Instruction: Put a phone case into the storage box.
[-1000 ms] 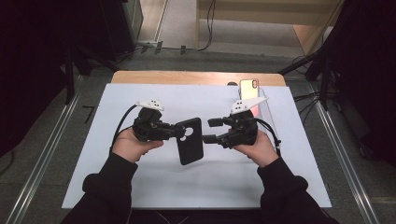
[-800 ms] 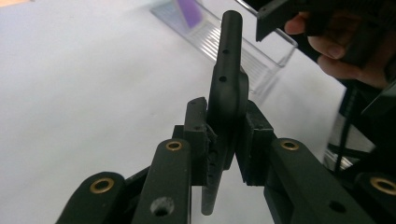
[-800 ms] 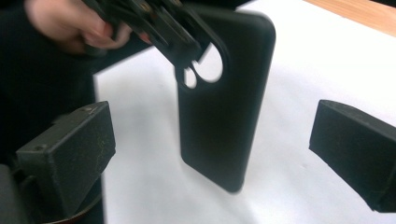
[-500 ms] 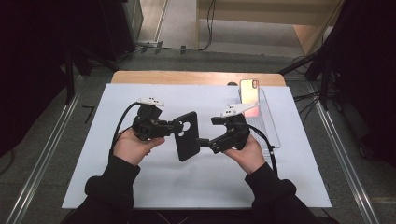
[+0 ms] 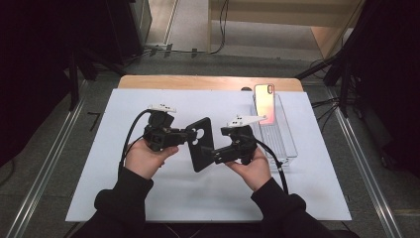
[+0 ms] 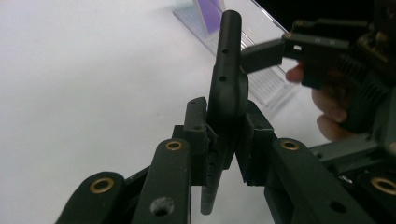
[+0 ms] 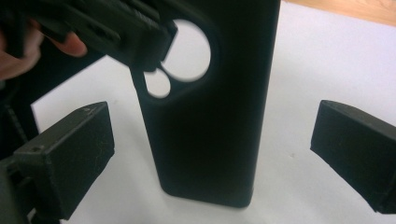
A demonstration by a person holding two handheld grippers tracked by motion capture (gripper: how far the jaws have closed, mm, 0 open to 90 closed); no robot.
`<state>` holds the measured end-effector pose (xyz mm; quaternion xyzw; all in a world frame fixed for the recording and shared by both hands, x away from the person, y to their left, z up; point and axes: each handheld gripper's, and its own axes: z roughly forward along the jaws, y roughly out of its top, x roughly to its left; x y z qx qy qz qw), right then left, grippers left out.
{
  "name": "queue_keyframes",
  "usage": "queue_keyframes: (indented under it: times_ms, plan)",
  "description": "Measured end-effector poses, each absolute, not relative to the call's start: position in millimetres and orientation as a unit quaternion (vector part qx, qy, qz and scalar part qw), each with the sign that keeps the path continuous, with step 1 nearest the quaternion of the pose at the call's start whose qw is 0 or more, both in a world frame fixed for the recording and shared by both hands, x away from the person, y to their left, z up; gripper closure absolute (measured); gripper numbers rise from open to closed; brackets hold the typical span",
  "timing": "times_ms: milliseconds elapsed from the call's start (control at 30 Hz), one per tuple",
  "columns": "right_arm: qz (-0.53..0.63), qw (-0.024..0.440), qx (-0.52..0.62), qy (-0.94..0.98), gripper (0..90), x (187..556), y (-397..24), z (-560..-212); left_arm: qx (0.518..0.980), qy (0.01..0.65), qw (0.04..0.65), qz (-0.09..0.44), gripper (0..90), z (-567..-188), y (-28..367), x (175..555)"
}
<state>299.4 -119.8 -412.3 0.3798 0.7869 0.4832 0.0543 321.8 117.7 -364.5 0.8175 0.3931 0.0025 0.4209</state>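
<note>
Phone case [image 5: 200, 143] held above desk [image 5: 99, 163], clamped edge-on in left tool [image 5: 187, 136]. Right tool [image 5: 207, 157] jaws have just been opening, straddle lower end untouched; centre them before closing.

- The phone case [image 5: 201, 144] is held above the middle of the white mat [image 5: 99, 198].
- The left gripper [image 5: 183, 135] is at its nine o'clock, the right gripper [image 5: 210, 156] at its four o'clock.
- The clear tray [image 5: 282, 144] lies on the mat at three o'clock.
- A phone [image 5: 264, 103] stands in the tray's far end, at two o'clock of the case.
</note>
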Motion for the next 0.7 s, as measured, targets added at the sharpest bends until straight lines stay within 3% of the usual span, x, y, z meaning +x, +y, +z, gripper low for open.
queue_keyframes:
  times_ms: [700]
  plan:
    - [0.471, 0.077, 0.406, 0.779, 0.0, 299, -95, -427, 0.811, 0.403, 0.424, -0.023, 76.4, -369, 104, 317]
